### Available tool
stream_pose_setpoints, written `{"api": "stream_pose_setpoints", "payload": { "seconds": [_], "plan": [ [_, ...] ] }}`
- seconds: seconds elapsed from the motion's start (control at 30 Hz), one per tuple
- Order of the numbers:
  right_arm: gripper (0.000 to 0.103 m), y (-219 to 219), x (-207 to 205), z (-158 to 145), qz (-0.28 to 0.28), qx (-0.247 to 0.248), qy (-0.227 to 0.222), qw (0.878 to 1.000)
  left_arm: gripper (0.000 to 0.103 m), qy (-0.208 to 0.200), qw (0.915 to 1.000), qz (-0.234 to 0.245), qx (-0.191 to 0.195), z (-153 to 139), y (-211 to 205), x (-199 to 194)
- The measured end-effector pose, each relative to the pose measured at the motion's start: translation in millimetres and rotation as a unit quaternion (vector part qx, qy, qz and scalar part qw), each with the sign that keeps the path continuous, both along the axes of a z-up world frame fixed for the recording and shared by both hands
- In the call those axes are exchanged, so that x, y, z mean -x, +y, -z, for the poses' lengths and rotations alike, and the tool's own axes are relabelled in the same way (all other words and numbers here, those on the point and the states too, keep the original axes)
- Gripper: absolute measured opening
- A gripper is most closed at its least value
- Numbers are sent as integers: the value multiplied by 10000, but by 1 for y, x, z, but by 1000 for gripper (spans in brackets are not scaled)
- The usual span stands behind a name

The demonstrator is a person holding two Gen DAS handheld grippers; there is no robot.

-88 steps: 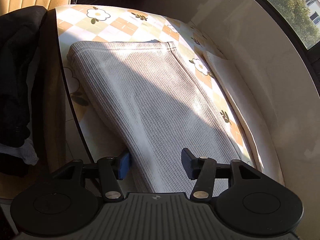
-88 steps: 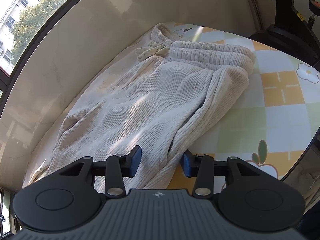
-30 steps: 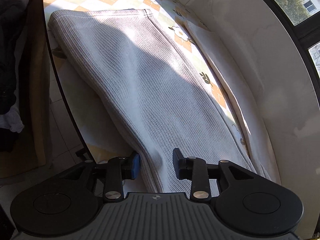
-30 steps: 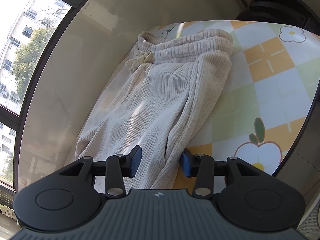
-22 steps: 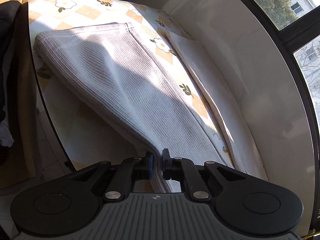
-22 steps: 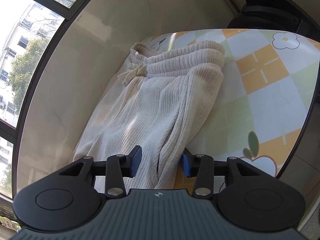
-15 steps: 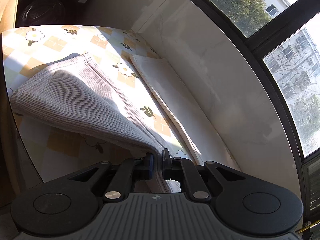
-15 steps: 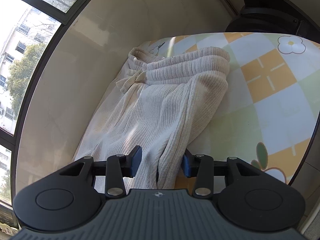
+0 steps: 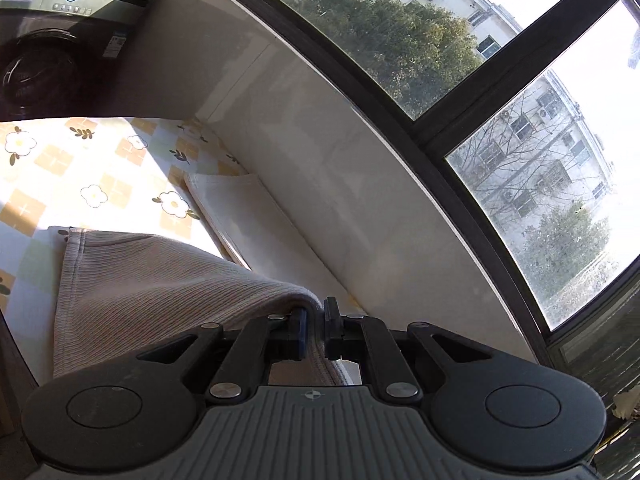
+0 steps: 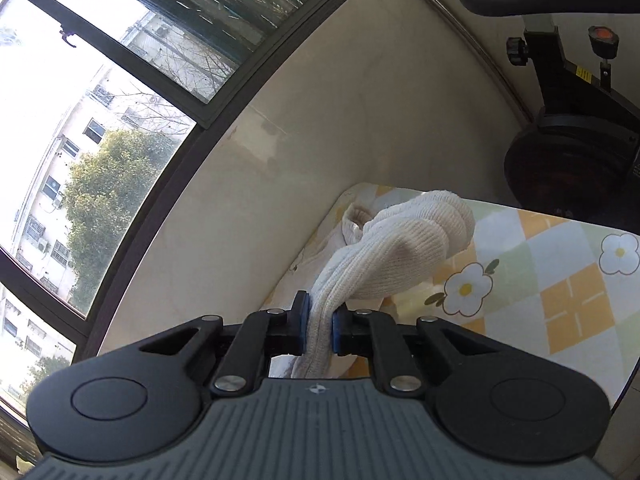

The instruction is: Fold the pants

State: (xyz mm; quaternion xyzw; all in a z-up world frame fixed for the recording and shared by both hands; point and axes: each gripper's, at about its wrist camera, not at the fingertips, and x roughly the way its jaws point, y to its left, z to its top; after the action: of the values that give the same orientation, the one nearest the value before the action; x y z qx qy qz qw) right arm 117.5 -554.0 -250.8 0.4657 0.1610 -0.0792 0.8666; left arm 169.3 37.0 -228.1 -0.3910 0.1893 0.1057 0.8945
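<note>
the ribbed cream pants (image 9: 152, 280) are lifted off the table in my two claws, one end in each. in the left wrist view the cloth drapes down to the left from the left gripper (image 9: 315, 326), whose jaws are pressed together on a fold of the leg, and the hem edge hangs at the far left over the flowered tablecloth (image 9: 100, 160). in the right wrist view the right gripper (image 10: 319, 326) has just been closing and now pinches a bunched ridge of the pants (image 10: 400, 248); the waistband end sags back to the far side of the table. a folded pale cloth (image 9: 232, 208) lies on the table along the wall. beyond are a washing machine (image 9: 52, 40) at far left, an exercise bike (image 10: 572, 128) at far right, and windows (image 9: 540, 140) above the wall.
</note>
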Motion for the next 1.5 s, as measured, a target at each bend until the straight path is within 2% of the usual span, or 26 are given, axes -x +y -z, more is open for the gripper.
{"api": "stream_pose_setpoints", "payload": {
  "seconds": [0.2, 0.33, 0.47, 0.53, 0.63, 0.83, 1.07, 1.33, 1.5],
  "plan": [
    [9, -13, 30, -47, 47, 368, -537, 9979, 8, -510, 9986, 62, -80, -35, -12, 29],
    [9, -19, 57, -51, 135, 492, -508, 9974, 8, -804, 9966, 154, -136, -56, -19, 41],
    [9, -21, 63, -29, 25, 538, 132, 9985, 8, -706, 9970, 301, -59, -56, -24, 25],
    [9, -23, 64, -21, 62, 346, 191, 9992, 8, -507, 9982, 316, -46, -49, -26, 11],
    [9, -20, 56, -27, 27, 528, 159, 9985, 8, -266, 9991, 322, 46, -43, -27, -7],
    [9, -11, 20, -39, -12, 652, 100, 9978, 8, -269, 9990, 335, 147, -39, -12, -62],
    [9, 10, -63, -43, -16, 922, 355, 9951, 8, -198, 9982, 483, 290, -25, 10, -165],
    [9, 18, -156, -2, 255, 1029, 1075, 9885, 8, 329, 9961, 811, 114, 20, 10, -299],
    [9, 16, -187, 20, 414, 1084, 1352, 9840, 8, 626, 9925, 1046, 11, 46, 2, -361]
  ]
}}
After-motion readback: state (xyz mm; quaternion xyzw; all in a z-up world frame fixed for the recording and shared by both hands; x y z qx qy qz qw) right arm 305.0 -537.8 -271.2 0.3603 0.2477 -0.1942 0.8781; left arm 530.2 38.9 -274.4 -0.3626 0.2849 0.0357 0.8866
